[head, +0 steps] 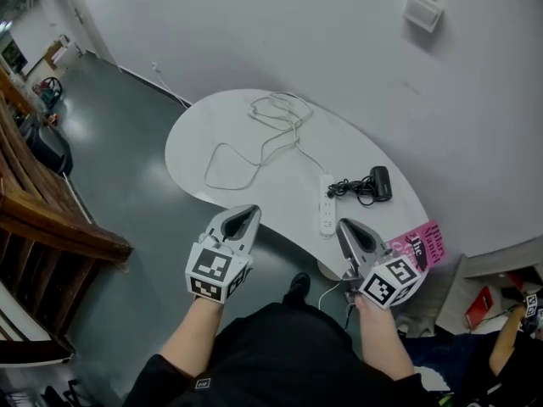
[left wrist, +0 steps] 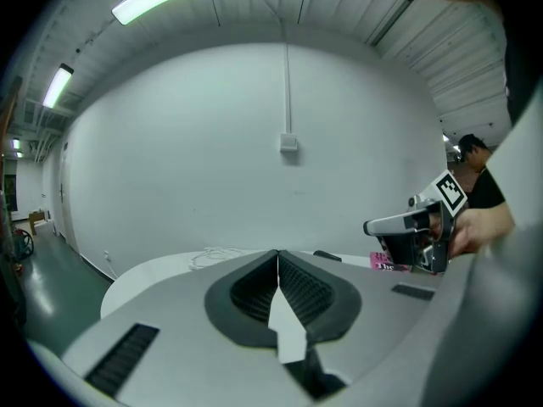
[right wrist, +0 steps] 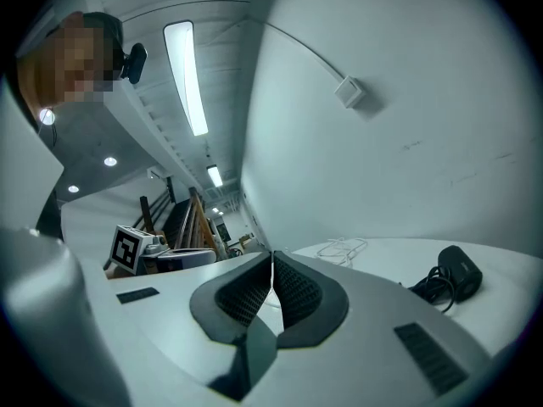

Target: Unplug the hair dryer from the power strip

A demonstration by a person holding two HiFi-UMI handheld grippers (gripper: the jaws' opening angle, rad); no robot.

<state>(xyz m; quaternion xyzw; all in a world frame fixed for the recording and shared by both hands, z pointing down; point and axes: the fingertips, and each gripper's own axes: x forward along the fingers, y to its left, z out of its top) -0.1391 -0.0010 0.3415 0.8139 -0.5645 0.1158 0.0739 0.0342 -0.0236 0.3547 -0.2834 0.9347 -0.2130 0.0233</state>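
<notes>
So, left gripper (head: 246,216) and right gripper (head: 347,225) are closed, empty. Open them, pin the long white power strip (head: 327,205) just ahead, pull the black plug (head: 332,192); the small black hair dryer (head: 381,182) lies beyond-right.

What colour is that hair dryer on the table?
Black. The hair dryer shows best in the head view.

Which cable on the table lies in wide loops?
The white cable, leading away from the power strip; the black cable is bunched tightly beside the hair dryer.
</notes>
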